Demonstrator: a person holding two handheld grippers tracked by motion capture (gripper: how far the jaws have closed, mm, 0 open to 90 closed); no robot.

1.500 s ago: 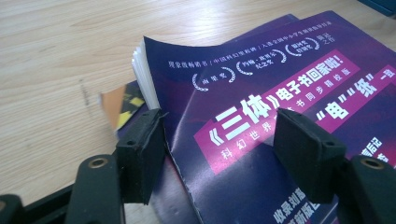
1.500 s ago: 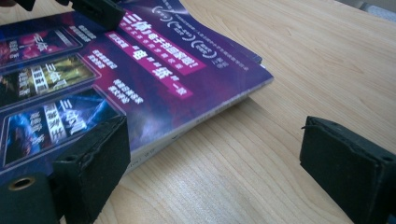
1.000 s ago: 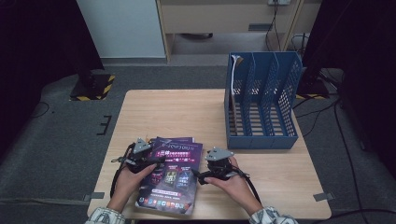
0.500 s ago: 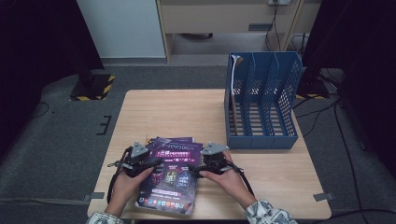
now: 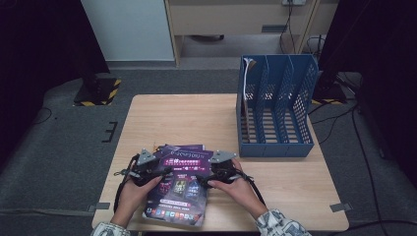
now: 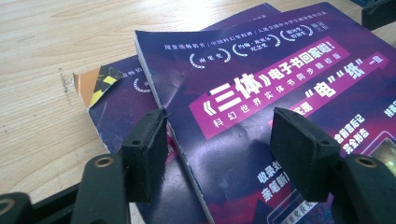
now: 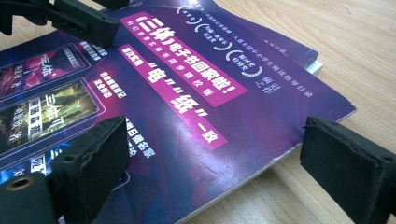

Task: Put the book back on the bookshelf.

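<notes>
High view: the top purple book (image 5: pixel 179 189) lies on a stack at the surface's (image 5: pixel 196 118) near edge, between the left hand-held gripper (image 5: pixel 156 173) and right hand-held gripper (image 5: pixel 209 177). Both straddle its side edges, jaws apart; the left's have just been closing. The left gripper view reveals a dog-eared book underneath (image 6: pixel 116 93).

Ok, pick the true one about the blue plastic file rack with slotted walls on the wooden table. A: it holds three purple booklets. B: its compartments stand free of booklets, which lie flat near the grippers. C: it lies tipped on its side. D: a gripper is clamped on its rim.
B: the blue plastic file rack stands upright with bare slots, while the purple booklets lie flat on the wooden table at the front edge.
</notes>
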